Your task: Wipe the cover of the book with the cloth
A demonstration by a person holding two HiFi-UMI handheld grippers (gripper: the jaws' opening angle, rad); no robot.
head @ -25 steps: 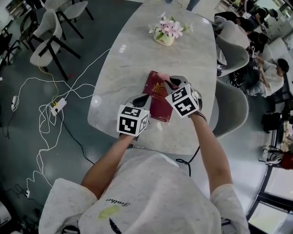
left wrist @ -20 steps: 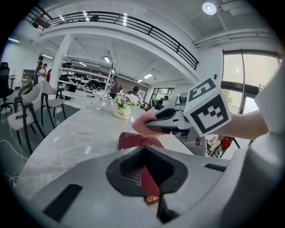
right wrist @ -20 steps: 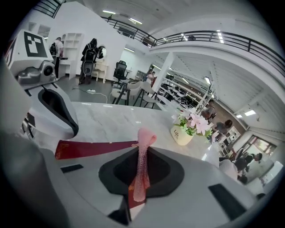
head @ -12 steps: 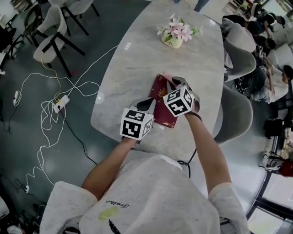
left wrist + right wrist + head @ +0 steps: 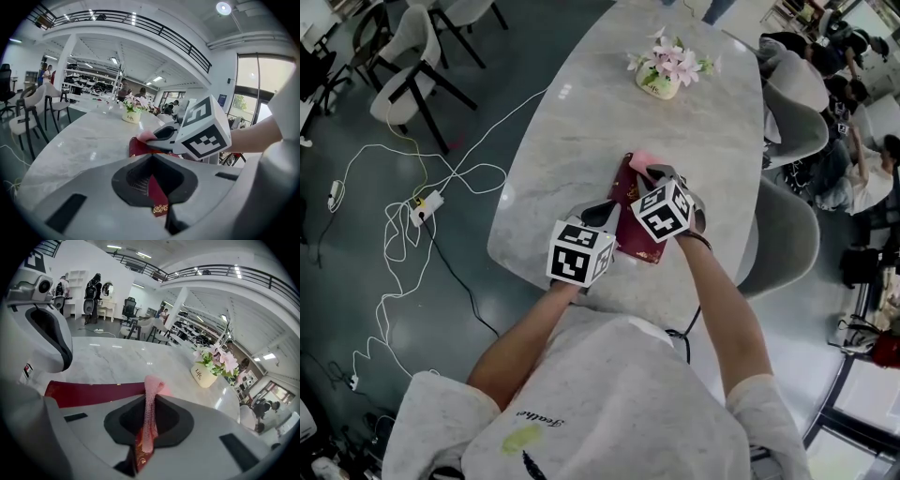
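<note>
At the bottom of the head view is the person's speckled grey shirt (image 5: 609, 403), with both bare forearms reaching up the frame. Just left of centre, the left gripper (image 5: 600, 212) is clamped on the near edge of the dark red hardcover book with gold ornament (image 5: 630, 223), which lies flat on the pale marble oval table (image 5: 581, 122) at the middle of the frame. Right of centre, the right gripper (image 5: 656, 174) has its jaws closed on the pink textured cloth (image 5: 643, 159), which rests on the book's far end, just above the gripper's marker cube. Further up the table, near the top of the frame, stands a cream pot of pink flowers (image 5: 659, 81). White cables (image 5: 403, 234) trail over the dark floor at left, and a grey chair (image 5: 403, 75) stands at the upper left.
</note>
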